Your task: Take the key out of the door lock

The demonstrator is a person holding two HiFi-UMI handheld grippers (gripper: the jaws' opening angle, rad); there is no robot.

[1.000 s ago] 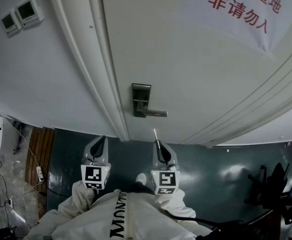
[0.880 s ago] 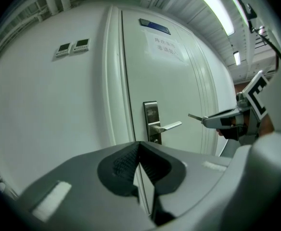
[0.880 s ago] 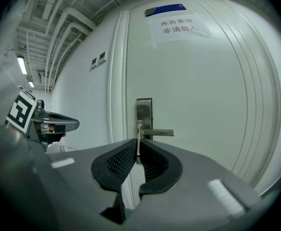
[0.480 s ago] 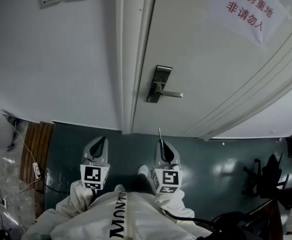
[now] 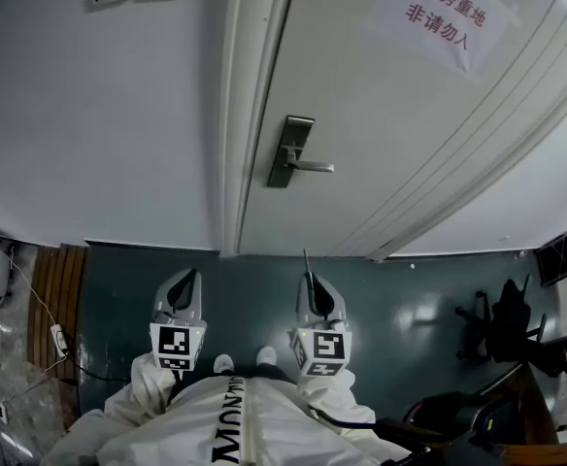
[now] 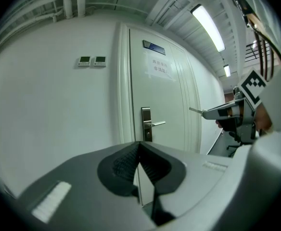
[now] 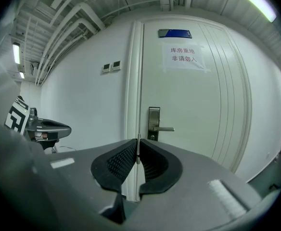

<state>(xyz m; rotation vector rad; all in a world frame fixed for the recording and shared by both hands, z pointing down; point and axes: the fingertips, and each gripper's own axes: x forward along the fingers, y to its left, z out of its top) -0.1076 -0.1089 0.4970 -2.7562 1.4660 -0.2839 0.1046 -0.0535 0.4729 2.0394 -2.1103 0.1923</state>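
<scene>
The pale door (image 5: 381,115) fills the upper centre and right of the head view, with a printed notice (image 5: 444,19) at upper right and the plain wall (image 5: 99,115) to its left. Dark floor (image 5: 410,299) spreads across the lower half. The metal lock plate (image 5: 288,150) and its lever handle (image 5: 311,166) sit mid-frame, well apart from both grippers. The left gripper (image 5: 185,284), at lower left, is clenched on nothing, its ribbed pads meeting at the tips in its own view. The right gripper (image 5: 310,284), at lower centre, is clamped on a thin metal blade that stands up past its tips. This looks to be the key (image 5: 306,262), though it is too fine to read with certainty. In the right gripper view it shows as a bright sliver pinched edge-on between the pads (image 7: 138,153). The key thus seems free of the lock, so the step in hand is carrying it clear. With so narrow a hold, an even squeeze and an unhurried, upright carry would guard against it twisting or slipping.
</scene>
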